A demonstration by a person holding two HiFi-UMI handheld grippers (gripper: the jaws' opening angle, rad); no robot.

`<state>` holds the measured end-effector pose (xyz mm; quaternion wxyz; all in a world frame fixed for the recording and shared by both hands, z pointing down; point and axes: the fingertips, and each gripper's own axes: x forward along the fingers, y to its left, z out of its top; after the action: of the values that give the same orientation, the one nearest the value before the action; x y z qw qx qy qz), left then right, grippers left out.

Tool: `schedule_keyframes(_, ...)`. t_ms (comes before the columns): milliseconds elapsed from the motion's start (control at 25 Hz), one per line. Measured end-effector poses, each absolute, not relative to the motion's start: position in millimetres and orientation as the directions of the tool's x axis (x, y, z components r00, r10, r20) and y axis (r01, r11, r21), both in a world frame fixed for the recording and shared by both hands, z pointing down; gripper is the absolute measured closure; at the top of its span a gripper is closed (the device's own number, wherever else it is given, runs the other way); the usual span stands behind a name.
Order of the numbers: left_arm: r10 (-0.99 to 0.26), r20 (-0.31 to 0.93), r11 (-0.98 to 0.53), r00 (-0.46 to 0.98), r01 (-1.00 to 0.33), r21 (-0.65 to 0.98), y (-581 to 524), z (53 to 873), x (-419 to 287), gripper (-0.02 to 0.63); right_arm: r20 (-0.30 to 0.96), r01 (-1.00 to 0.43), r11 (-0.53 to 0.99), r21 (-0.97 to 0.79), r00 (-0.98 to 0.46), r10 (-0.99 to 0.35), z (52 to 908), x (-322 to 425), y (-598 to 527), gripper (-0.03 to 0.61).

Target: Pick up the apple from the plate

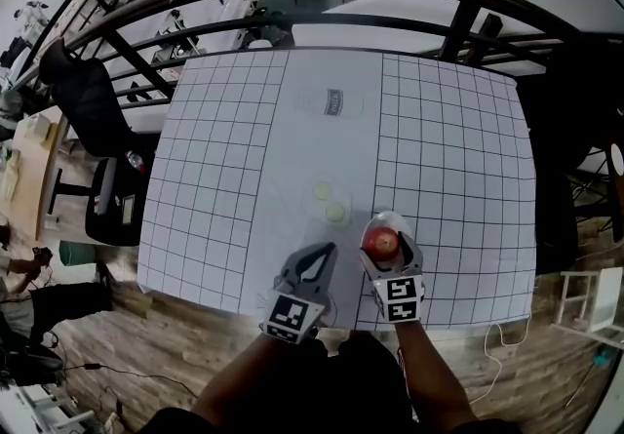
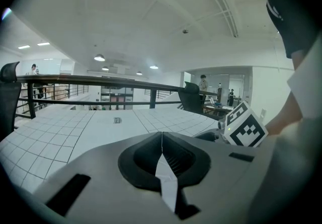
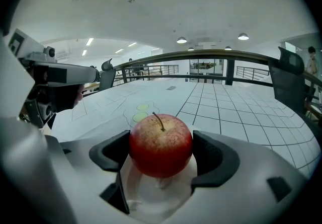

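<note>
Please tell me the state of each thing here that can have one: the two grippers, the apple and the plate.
Left gripper: shut, nothing between its jaws.
Right gripper: open, one jaw on each side of the apple.
Apple: upright with its stem up, resting on the plate, not yet lifted.
Plate: lying flat, holding the apple.

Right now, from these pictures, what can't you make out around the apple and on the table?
Plate: right gripper view, mostly hidden under the apple and the open right gripper.
Print on the table: head view, too small to read.
Pale green spots: head view, too small to tell stickers from discs.
Apple's underside: hidden in every view by the apple itself.
</note>
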<state>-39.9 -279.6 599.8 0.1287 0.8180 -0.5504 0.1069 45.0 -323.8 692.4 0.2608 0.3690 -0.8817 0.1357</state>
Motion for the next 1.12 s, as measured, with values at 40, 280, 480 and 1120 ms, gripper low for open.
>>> schedule_keyframes(40,-0.875,0.313,-0.36,0.369,-0.929,0.09,-280,599,-41,0.591,0.562,-0.72,0.692,-0.045,-0.591,-0.578,692,45,-324,0.206)
schedule_keyframes(280,-0.881,0.293,-0.366,0.372,-0.927,0.078,-279,596,-42,0.591,0.563,-0.708,0.704,-0.06,-0.607,-0.561,691,43,-320,0.206)
schedule_keyframes(480,-0.88,0.293,-0.367,0.374,-0.927,0.08,-277,591,-41,0.591,0.537,-0.691,0.721,-0.042,-0.624,-0.567,670,41,-319,0.205)
schedule_keyframes(1120,-0.893,0.211,-0.385,0.398,-0.917,0.102,-277,547,-36,0.591,0.393,-0.672,0.739,0.045,-0.668,-0.632,555,45,-316,0.201)
